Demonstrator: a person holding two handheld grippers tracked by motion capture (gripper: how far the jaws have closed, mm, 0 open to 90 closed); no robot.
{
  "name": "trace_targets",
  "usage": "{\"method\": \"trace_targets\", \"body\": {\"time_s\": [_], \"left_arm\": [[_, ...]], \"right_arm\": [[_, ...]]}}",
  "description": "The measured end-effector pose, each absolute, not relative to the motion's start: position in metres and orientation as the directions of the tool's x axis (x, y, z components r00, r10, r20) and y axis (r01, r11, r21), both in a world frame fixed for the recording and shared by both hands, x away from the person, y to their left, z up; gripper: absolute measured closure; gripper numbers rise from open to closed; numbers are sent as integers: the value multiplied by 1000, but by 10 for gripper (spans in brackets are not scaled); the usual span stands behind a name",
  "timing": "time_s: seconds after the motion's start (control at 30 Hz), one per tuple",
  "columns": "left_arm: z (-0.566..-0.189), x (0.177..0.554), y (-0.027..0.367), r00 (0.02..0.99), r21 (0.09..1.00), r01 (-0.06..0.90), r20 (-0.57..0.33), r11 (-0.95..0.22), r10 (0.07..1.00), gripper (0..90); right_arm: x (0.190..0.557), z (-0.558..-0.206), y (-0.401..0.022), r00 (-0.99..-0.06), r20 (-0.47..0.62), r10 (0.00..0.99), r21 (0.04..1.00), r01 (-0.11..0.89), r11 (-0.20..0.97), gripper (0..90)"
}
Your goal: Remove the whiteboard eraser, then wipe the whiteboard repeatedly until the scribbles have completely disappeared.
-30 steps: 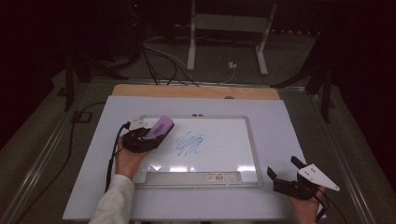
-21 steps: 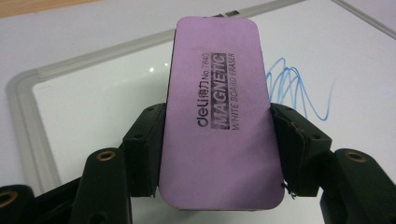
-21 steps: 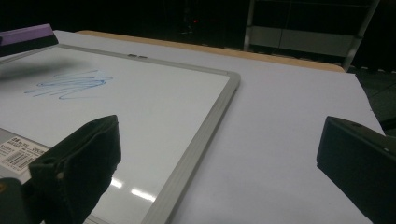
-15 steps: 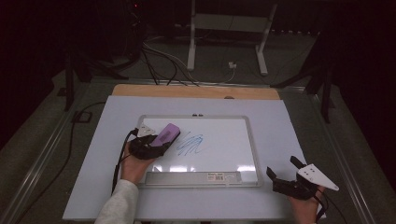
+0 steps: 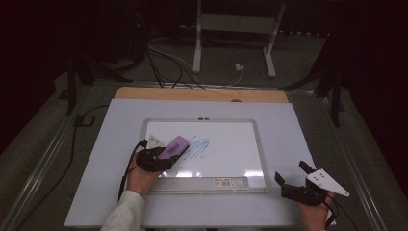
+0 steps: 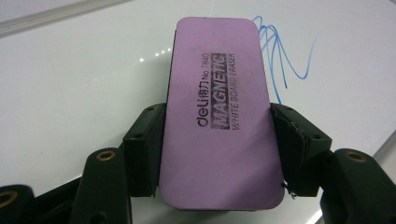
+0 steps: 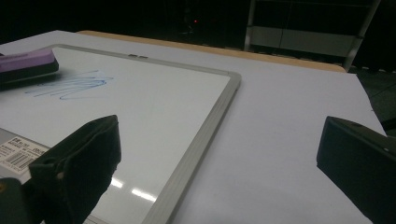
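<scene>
Flat purple rectangular whiteboard eraser (image 6: 218, 112) sat clamped between the left gripper's (image 5: 159, 156) jaws over the silver-framed whiteboard (image 5: 260, 144), blue scribble (image 6: 280, 56) just ahead; right gripper (image 5: 294, 179) off the board's corner, jaws apart, empty.

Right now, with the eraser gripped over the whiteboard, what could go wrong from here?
The left gripper holds the purple eraser only by its long edges, so pressing down might twist it loose. The blue scribble lies just beyond the eraser's front end; a short stroke could leave part of it. The whiteboard lies unclamped, and the open right gripper sits off it, so wiping may shift it.
</scene>
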State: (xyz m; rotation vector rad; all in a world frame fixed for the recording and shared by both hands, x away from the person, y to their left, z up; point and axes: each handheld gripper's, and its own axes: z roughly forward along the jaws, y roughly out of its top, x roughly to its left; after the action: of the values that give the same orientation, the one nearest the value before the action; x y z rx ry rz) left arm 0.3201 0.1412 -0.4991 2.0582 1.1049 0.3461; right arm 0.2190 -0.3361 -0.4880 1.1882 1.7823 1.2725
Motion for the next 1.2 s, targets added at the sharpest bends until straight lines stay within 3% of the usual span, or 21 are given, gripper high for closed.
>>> {"method": "trace_targets", "body": {"time_s": [0.5, 0.57, 0.6, 0.77, 1.2], "left_arm": [[-509, 309, 140, 596, 711, 599, -90, -368, 798, 411], [-510, 310, 140, 584, 709, 605, -85, -363, 808, 381], [-510, 309, 140, 577, 714, 602, -79, -358, 813, 303], [-502, 311, 140, 559, 742, 588, -84, -323, 825, 222], [-502, 324, 128, 565, 727, 598, -84, -338, 821, 359]], "right_arm": [[219, -488, -336, -386, 2, 923, 944, 304, 125, 0], [219, -488, -336, -385, 2, 923, 945, 304, 125, 0], [219, -488, -336, -385, 4, 923, 944, 306, 124, 0], [219, -488, -336, -387, 3, 922, 944, 304, 124, 0], [219, -488, -337, -382, 7, 924, 944, 306, 120, 0]]}}
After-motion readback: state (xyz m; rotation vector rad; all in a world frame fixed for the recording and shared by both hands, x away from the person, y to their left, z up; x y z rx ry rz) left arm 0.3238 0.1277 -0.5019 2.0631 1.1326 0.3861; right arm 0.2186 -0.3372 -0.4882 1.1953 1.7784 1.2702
